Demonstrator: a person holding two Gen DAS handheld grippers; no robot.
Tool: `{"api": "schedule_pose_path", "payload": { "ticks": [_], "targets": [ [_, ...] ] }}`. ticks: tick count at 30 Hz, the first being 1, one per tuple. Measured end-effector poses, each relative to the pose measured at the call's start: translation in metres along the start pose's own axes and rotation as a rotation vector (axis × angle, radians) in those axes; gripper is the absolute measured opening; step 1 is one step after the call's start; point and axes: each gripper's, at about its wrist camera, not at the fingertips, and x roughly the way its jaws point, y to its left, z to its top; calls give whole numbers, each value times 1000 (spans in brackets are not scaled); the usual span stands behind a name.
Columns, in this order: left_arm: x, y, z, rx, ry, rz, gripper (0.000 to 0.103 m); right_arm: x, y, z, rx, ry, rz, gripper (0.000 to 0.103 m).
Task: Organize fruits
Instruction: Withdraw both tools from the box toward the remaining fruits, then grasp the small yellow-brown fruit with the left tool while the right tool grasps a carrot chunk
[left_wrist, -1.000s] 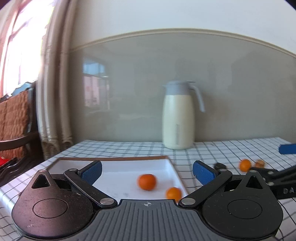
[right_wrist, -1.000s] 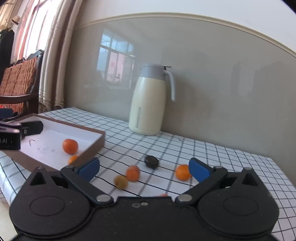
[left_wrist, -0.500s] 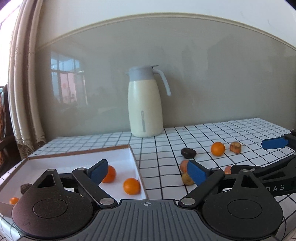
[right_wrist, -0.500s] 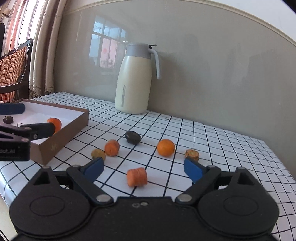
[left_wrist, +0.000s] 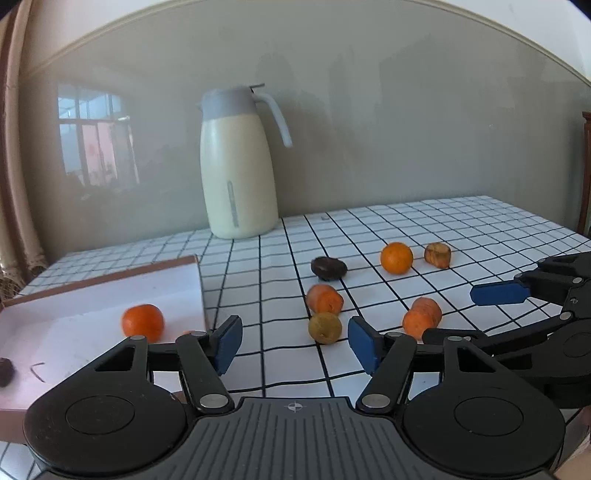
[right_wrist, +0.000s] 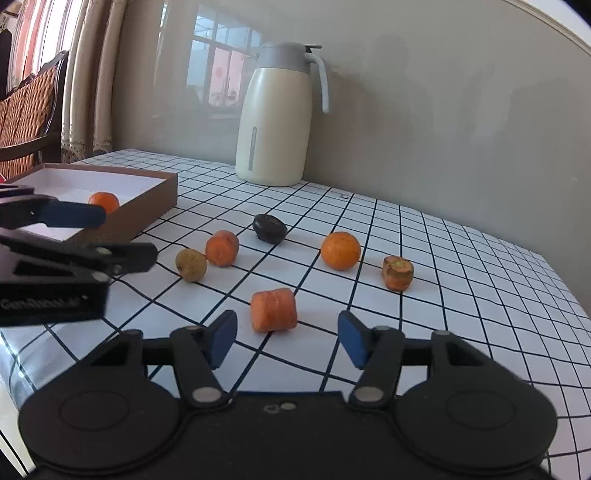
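ribbed carrot stub (right_wrist: 273, 309), round orange (right_wrist: 340, 250), checked tablecloth (right_wrist: 461, 280)

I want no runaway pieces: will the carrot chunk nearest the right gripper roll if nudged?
Probably: the carrot chunk lies on its curved side, so it could roll. It looks firm and ridged, so likely easy to pinch.

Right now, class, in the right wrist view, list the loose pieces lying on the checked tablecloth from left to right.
Small yellowish round fruit → upright orange carrot chunk → ridged carrot chunk lying sideways → round orange tangerine → brown-topped carrot stub.

Low wrist views; shared table (left_wrist: 461, 221)
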Motion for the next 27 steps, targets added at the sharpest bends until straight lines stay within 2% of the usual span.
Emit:
{"api": "schedule_pose_path", "payload": {
  "ticks": [8, 13, 17, 21, 24, 27],
  "targets": [
    [24, -4, -4, -27, 54, 0, 62, 19, 2, 3, -18, 30, 1, 48],
    [33, -8, -5, -26, 65, -9, 62, 28, -11, 8, 42, 52, -7, 41],
    [42, -13, -3, -35, 64, -17, 62, 31, -20, 9, 90, 73, -15, 41],
    [49, -18, -1, -21, 70, 18, 62, 34, -26, 10, 115, 92, -6, 38],
    [48, -19, 0, -17, 74, 25, 62, 34, -26, 10, 112, 92, -6, 29],
    [41, -26, 2, 11, 32, 38, 62, 34, -26, 11, 111, 92, -5, 28]
  ]
}}
